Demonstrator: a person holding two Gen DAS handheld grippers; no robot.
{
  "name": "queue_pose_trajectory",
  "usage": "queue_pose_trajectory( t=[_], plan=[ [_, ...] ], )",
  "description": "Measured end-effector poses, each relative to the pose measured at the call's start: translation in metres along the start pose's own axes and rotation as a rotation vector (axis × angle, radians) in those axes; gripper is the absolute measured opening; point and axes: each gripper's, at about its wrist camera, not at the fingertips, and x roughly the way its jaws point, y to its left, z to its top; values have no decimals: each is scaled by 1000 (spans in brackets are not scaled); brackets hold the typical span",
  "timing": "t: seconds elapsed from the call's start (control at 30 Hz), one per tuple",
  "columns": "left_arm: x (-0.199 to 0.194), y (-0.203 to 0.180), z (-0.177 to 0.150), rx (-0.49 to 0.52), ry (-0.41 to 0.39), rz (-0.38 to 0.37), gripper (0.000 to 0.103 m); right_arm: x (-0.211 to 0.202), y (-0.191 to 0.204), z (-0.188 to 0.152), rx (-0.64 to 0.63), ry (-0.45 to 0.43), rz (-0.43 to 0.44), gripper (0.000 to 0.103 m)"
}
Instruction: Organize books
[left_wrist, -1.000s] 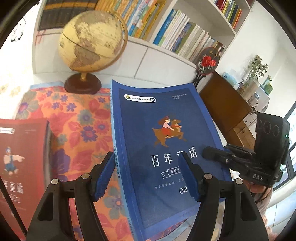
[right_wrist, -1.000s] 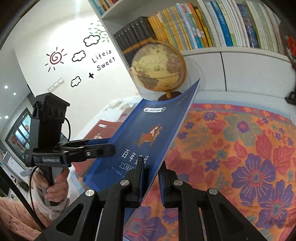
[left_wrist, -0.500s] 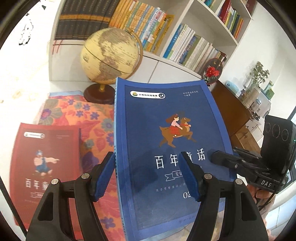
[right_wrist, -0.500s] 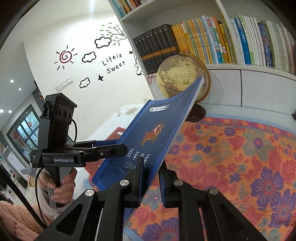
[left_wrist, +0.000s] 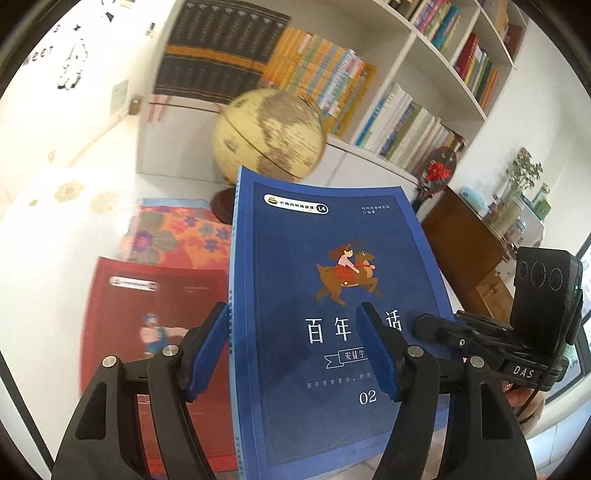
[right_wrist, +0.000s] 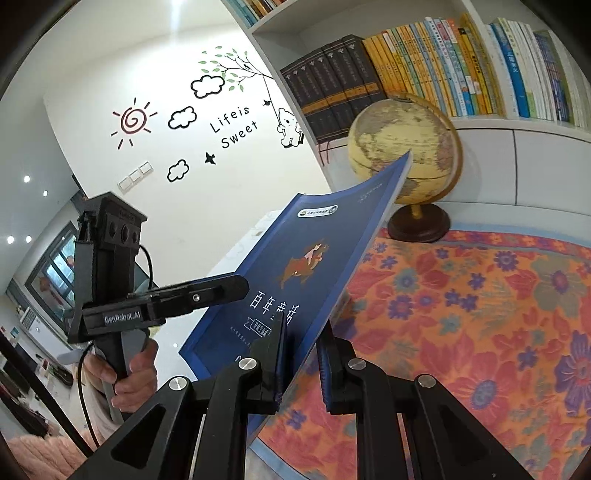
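Right now your right gripper (right_wrist: 301, 363) pinches the blue book (left_wrist: 332, 295) by its lower edge, lifted clear of the floral cloth (right_wrist: 480, 314) so it can travel to the bookcase (left_wrist: 424, 66), whose compartments at twelve o'clock stand packed with upright books. Your left gripper (left_wrist: 291, 347) hovers over the cover, jaws half open, gripping nothing. A red book (left_wrist: 147, 317) lies flat at nine o'clock.

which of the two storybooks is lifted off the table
The blue book, clamped in the right hand-held gripper and tilted up in the air. The red book lies flat on the table.
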Motion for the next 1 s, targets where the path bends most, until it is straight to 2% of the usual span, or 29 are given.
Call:
queue_pose_trajectory(
  t=[0.3,0.47,0.7,1.0],
  plan=[
    [-29,51,1,-67,-46,73,67,54,36,10,-20,50,44,15],
    [-39,74,-1,-86,-64,100,67,85,49,5,-6,68,56,15],
    [-36,107,-12,-150,-46,100,67,117,53,-5,22,128,74,15],
    [-20,137,-29,-212,-6,77,67,145,50,-18,25,183,46,15]
  ],
)
